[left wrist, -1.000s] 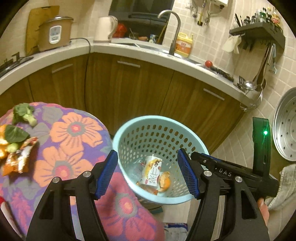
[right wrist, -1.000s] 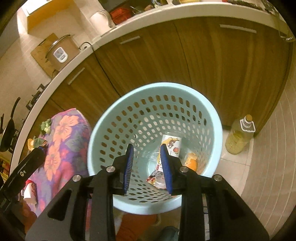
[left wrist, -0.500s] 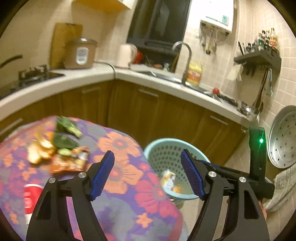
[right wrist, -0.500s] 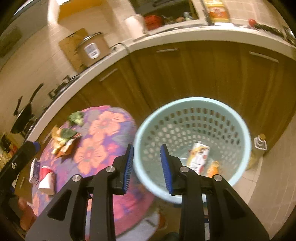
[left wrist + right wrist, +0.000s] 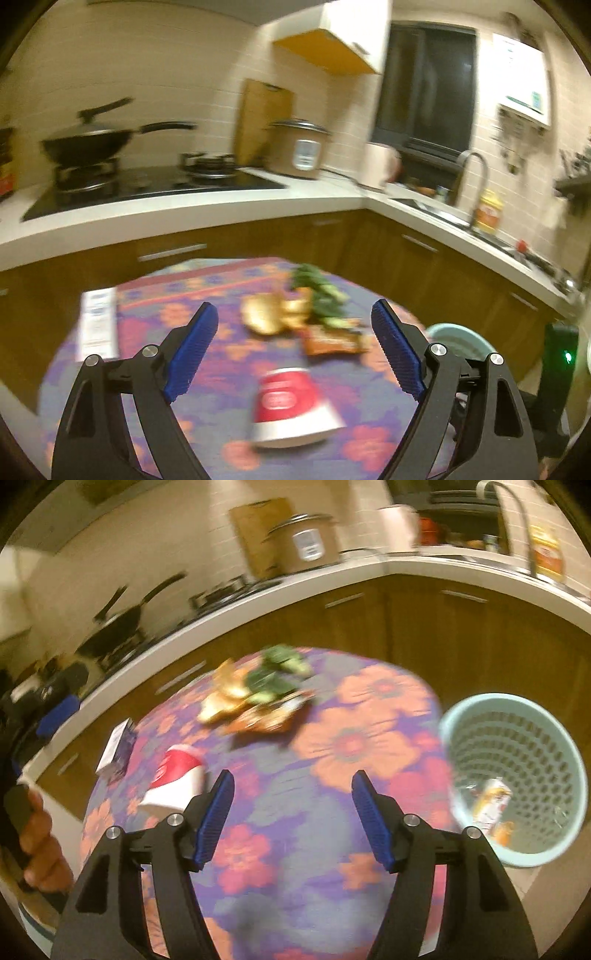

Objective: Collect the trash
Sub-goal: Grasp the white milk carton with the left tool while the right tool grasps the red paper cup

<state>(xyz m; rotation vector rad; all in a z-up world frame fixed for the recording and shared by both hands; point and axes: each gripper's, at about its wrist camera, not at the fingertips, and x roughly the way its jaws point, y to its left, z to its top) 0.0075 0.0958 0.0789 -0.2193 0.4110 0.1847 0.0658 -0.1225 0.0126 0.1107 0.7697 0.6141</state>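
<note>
A red and white paper cup (image 5: 295,410) lies on its side on the round floral table (image 5: 229,350), just ahead of my open, empty left gripper (image 5: 293,349). Beyond it lie a snack wrapper (image 5: 332,341), peels (image 5: 273,312) and green scraps (image 5: 321,291). In the right wrist view the cup (image 5: 173,779) lies left of my open, empty right gripper (image 5: 291,812), with the scrap pile (image 5: 258,698) farther back. The light blue basket (image 5: 517,775) stands on the floor to the right, holding a carton (image 5: 489,805) and orange peel.
A white and blue box (image 5: 98,321) lies at the table's left edge; it also shows in the right wrist view (image 5: 118,747). A counter (image 5: 184,210) with stove, wok, rice cooker and sink runs behind. Wooden cabinets stand close beyond the table.
Both grippers swung left from over the basket to over the table. The right gripper's jaws opened wide. The views are blurred by motion.
</note>
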